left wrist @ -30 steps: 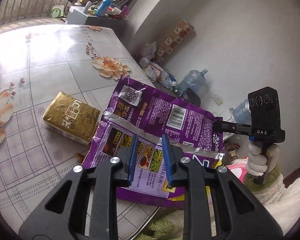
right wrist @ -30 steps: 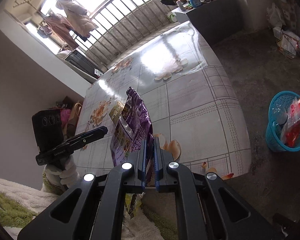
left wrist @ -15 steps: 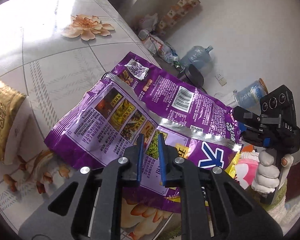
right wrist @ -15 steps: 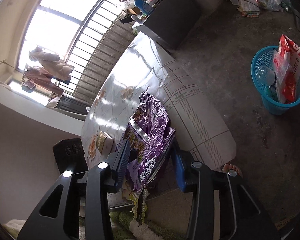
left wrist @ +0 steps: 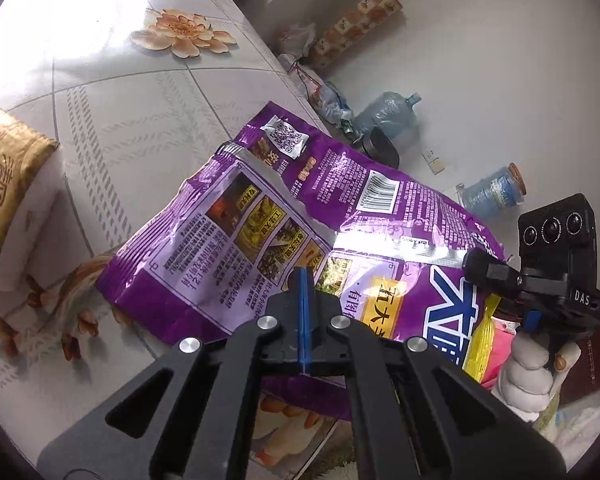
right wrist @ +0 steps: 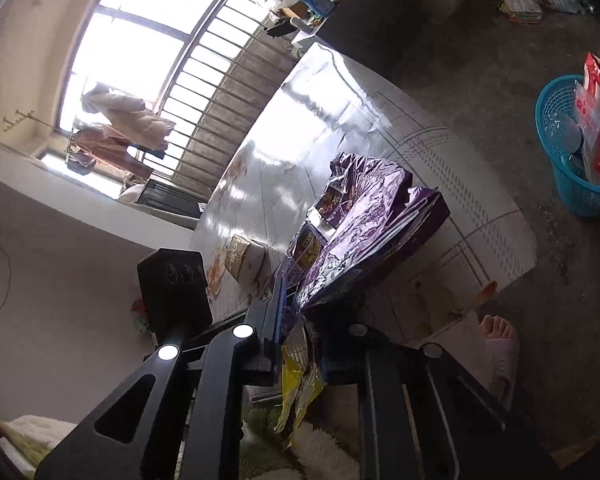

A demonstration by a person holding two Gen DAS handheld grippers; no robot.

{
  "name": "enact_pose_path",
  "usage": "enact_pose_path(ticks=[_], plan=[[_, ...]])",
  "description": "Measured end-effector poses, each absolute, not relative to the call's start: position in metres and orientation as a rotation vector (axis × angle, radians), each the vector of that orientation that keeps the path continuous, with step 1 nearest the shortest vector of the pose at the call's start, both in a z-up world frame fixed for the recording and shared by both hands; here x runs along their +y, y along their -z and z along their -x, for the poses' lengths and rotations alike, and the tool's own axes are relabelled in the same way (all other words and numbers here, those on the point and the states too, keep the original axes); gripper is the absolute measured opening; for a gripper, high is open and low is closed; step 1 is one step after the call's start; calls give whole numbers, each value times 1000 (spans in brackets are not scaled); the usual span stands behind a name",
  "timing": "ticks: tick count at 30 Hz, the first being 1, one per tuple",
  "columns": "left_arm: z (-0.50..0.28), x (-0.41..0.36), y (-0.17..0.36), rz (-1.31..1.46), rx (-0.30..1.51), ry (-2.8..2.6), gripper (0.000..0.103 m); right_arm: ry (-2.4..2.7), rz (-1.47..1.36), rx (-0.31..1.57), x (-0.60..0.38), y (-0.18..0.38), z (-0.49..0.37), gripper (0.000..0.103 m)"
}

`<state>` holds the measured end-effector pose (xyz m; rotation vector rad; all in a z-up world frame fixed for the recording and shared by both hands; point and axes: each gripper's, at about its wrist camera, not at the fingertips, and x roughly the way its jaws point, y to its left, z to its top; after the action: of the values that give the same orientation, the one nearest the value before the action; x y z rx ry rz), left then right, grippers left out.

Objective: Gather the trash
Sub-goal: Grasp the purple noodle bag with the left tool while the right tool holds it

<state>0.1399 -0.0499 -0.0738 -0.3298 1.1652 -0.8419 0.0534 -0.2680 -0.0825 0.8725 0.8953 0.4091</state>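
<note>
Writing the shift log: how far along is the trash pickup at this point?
Done: the blue basket on the floor already holds red-and-white wrappers.
In hand: both tongs are on the purple bag at the table edge; the left tongs are shut on it, the right tongs are closing around its end.
Left: carrying the bag to the basket. The gold pack is untouched.

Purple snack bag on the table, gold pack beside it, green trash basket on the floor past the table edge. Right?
Not quite: the trash basket is blue, as the right wrist view shows. The rest holds: the purple snack bag lies on the table, with the gold pack beside it.
</note>
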Motion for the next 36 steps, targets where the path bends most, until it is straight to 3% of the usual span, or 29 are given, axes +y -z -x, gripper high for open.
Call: enact_pose_path(ticks=[5, 16, 21, 23, 29, 32, 36], plan=[[-136, -51, 77, 360, 1177, 865, 0, -467, -978, 883, -258, 92, -94, 14], [-139, -47, 86, 418, 1181, 882, 0, -582, -877, 986, -201, 81, -116, 19], [-141, -44, 89, 435, 1182, 896, 0, -659, -935, 945, -206, 72, -104, 39], [-141, -42, 90, 446, 1182, 896, 0, -716, -969, 898, -212, 66, -97, 40], [-138, -32, 92, 453, 1180, 892, 0, -768, -1082, 817, -235, 81, -90, 40], [-138, -32, 92, 452, 1178, 892, 0, -779, -1188, 817, -243, 110, -92, 27], [-136, -34, 89, 448, 1172, 885, 0, -827, -1222, 858, -227, 126, -96, 22]])
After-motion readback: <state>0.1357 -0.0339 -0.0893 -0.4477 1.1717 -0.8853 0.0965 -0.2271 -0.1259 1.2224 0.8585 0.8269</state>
